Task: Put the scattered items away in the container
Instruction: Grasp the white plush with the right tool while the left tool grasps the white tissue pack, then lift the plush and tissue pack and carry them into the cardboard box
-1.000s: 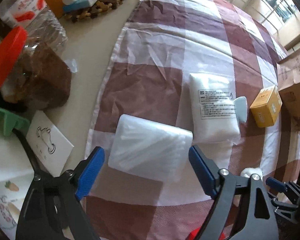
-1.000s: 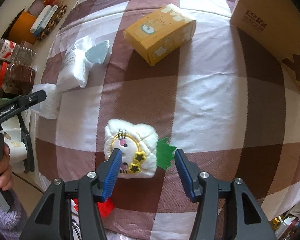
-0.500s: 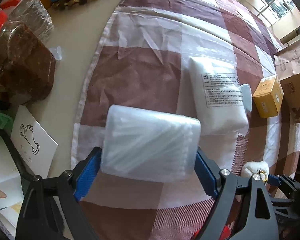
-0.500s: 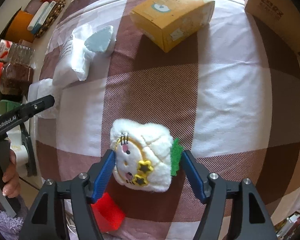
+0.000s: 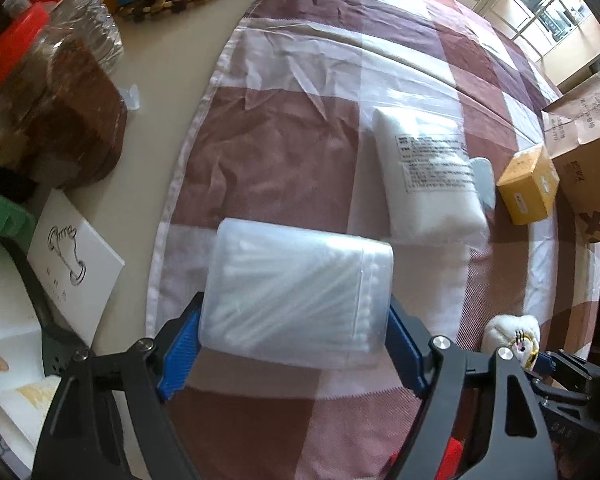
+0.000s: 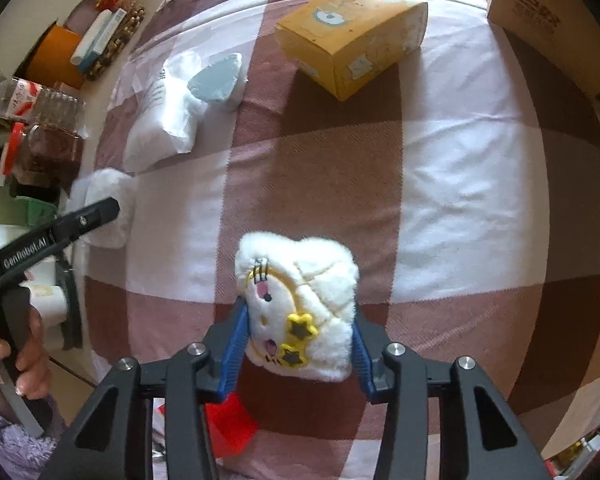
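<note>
Grips | your left gripper (image 5: 296, 344) now clamps the cotton-swab box (image 5: 296, 296), lower centre | right gripper (image 6: 298, 354) now pinches the plush toy (image 6: 300, 308), lower centre | both lifted; cardboard box (image 6: 556, 12), upper right, likely next.

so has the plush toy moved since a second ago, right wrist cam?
Yes. The plush toy has come off the checked cloth, now clamped in the right gripper, nearer the yellow box than before.
</note>
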A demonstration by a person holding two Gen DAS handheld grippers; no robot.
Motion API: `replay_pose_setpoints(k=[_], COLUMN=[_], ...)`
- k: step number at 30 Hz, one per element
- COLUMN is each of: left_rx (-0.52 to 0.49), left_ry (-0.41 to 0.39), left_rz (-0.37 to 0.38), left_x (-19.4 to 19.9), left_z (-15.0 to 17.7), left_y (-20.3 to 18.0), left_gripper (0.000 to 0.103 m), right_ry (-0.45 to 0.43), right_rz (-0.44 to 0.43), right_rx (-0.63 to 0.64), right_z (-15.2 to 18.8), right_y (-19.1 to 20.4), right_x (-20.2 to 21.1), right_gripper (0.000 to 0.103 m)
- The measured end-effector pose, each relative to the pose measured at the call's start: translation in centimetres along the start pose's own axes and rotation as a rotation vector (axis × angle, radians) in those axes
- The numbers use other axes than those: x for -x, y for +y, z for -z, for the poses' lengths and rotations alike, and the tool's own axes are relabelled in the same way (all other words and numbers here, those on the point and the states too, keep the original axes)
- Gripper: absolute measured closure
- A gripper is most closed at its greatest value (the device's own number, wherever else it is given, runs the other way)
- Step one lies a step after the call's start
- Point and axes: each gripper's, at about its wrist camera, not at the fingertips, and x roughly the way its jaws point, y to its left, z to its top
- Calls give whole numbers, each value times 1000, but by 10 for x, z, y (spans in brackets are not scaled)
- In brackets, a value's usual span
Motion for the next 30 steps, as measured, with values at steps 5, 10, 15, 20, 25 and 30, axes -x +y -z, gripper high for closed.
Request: replay_pose_setpoints(k=[5, 10, 15, 20, 25, 30], left_rx=[8, -12, -14, -20, -47, -91], left_ry=[-13, -24, -37, -53, -87, -116], left_rz=[23, 25, 30, 39, 47, 52], left_x=[15, 27, 36, 45, 64, 80], left_z=[12, 22, 33, 39, 46, 48], left_y=[-4, -12, -17, -25, -37, -58], left_gripper=[22, 23, 23, 23, 23, 23], right_ry=[-39, -71, -108, -135, -177, -215], right_rz=[-1, 4, 9, 5, 9, 14], right_rx=[44, 81, 102, 105, 105, 95], right_z=[8, 6, 7, 13, 20, 25], right_y=[12, 25, 31, 32, 33, 28], right_x=[15, 33, 49, 62, 80, 100], right_gripper=[57, 57, 57, 57, 57, 57])
